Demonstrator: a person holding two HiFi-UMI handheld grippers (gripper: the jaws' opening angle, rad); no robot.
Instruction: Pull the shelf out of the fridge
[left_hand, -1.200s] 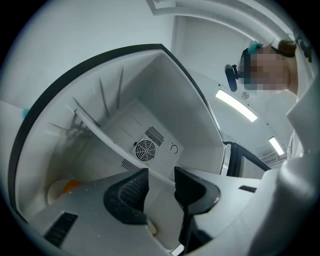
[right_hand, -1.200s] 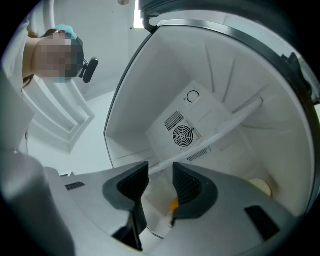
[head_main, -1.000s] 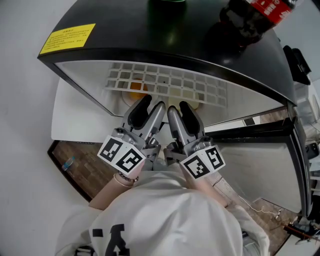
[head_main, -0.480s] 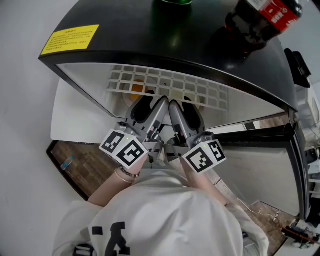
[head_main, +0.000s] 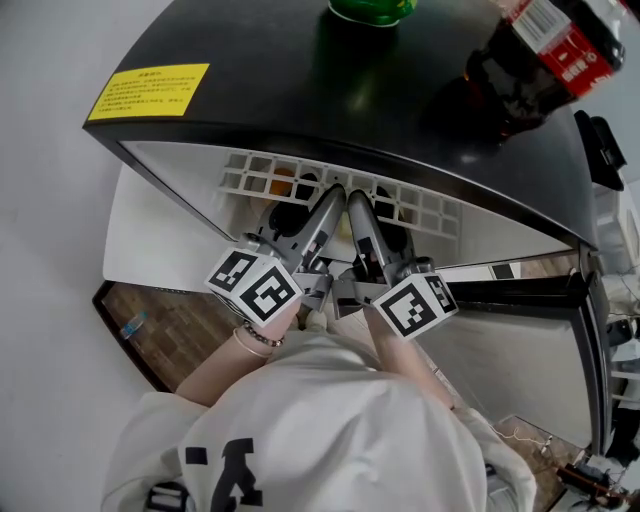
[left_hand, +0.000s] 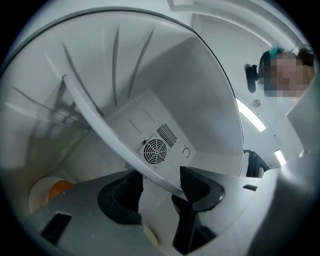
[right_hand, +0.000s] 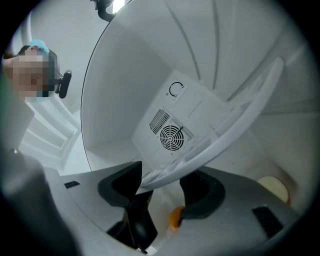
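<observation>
Both claws reach side by side into the fridge (head_main: 300, 90). Left claw (left_hand: 155, 187): jaws apart, just been opening, with the front edge of the shelf (left_hand: 100, 125) running between them. Right claw (right_hand: 162, 187): jaws wide apart, also just been opening, same edge between them. Shelf sits inside, its rear hidden beneath the fridge top. Orange item (left_hand: 60, 189) below it cannot be identified. Bottle (head_main: 550, 50) on top is cut off.

My left gripper (left_hand: 159, 190) and right gripper (right_hand: 161, 187) sit side by side inside the fridge (head_main: 300, 95), the edge of the shelf (head_main: 430, 210) between each one's jaws, which have just been opening.
</observation>
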